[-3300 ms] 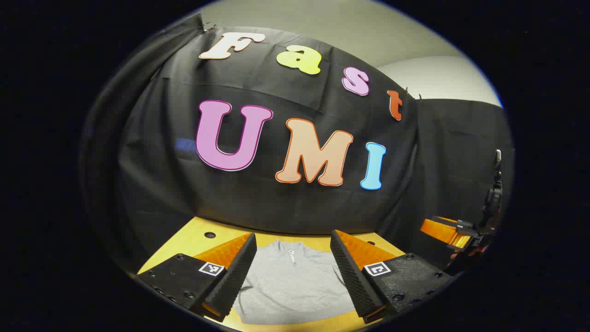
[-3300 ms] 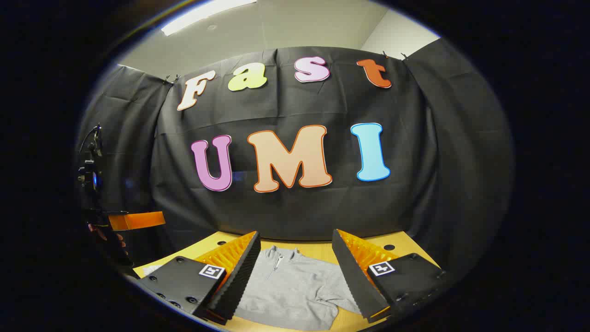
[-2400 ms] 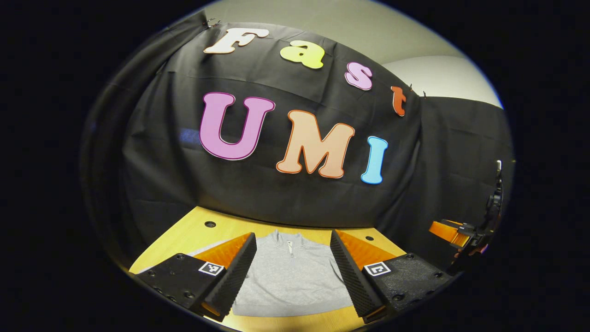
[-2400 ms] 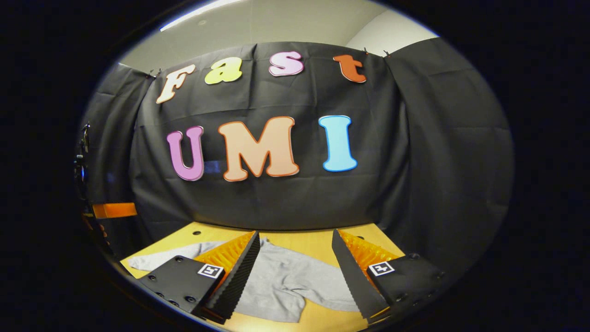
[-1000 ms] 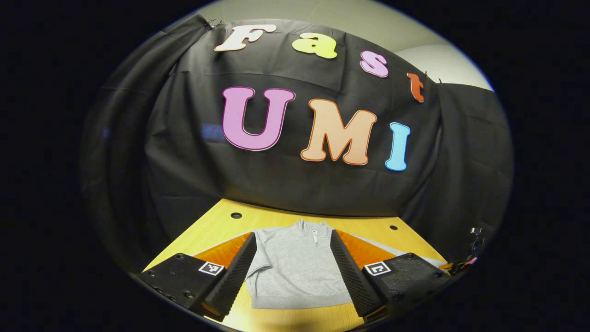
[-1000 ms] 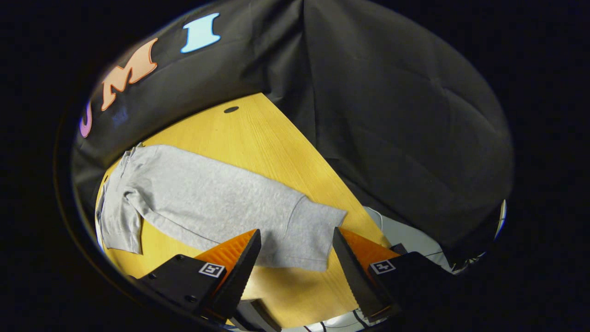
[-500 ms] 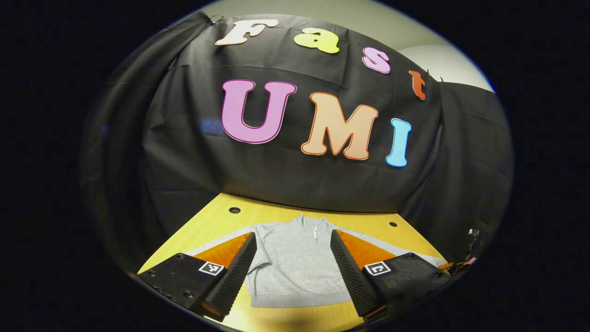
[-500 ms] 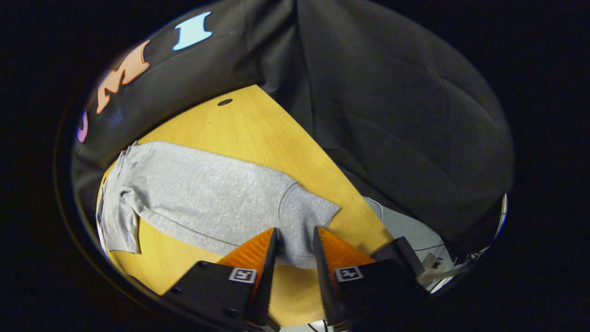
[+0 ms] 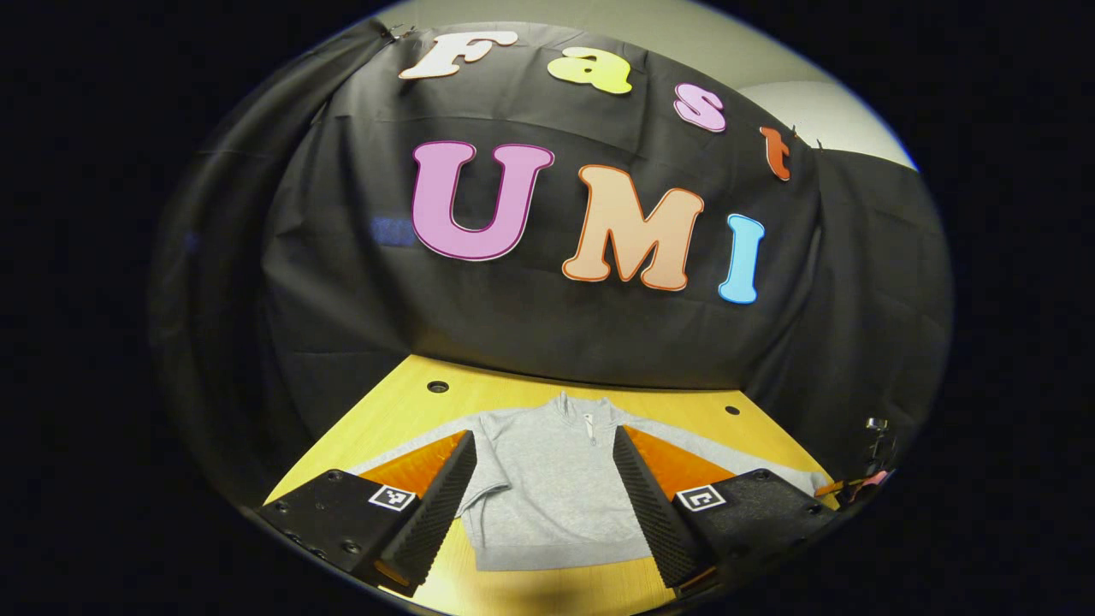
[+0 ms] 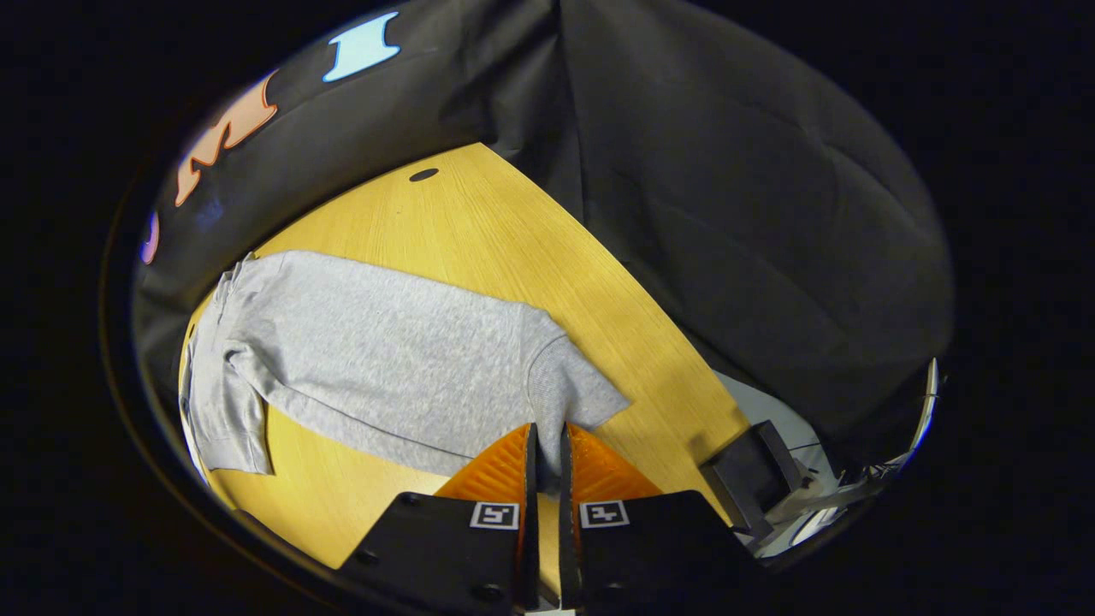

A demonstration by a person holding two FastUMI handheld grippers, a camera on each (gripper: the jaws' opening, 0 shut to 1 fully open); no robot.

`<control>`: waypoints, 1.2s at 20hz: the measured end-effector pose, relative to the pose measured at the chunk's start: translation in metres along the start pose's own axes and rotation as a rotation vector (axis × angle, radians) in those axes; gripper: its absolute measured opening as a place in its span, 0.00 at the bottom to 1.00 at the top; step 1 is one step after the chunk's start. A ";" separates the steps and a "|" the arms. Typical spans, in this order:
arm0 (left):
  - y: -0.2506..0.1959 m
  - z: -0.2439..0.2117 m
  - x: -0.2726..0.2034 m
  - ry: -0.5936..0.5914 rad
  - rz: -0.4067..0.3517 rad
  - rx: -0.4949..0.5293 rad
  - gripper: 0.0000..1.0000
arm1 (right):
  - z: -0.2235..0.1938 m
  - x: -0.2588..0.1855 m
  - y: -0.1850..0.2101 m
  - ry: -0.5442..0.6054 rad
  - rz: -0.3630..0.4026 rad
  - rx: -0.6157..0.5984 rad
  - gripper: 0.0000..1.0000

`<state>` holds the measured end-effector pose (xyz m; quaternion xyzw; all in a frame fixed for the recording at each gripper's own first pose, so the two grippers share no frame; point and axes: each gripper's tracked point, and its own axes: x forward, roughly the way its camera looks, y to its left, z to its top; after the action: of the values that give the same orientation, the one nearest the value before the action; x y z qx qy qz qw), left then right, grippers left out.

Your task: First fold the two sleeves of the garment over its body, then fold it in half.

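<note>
The grey garment (image 9: 547, 492) lies flat on the wooden surface (image 9: 411, 406), collar toward the booth wall, both sleeves spread outward. The left gripper (image 9: 544, 496) hovers above the garment's body with jaws wide apart, holding nothing. In the right gripper view, the right gripper (image 10: 546, 441) is clenched on the cuff end of one sleeve (image 10: 575, 393) near the surface's edge.
</note>
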<state>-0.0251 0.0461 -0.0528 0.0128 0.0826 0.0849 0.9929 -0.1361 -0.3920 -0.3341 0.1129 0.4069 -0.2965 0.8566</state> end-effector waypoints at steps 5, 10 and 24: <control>0.008 -0.003 0.000 0.006 -0.012 -0.002 0.94 | 0.017 -0.026 0.033 -0.056 0.074 0.041 0.10; 0.022 -0.002 -0.002 0.001 -0.011 0.014 0.94 | 0.047 -0.066 0.094 -0.144 0.192 0.039 0.12; 0.069 -0.002 -0.019 -0.017 0.059 -0.025 0.95 | 0.127 -0.171 0.356 -0.283 0.620 -0.095 0.12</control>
<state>-0.0554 0.1108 -0.0485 0.0033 0.0729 0.1148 0.9907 0.0731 -0.0918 -0.1393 0.1489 0.2437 -0.0155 0.9582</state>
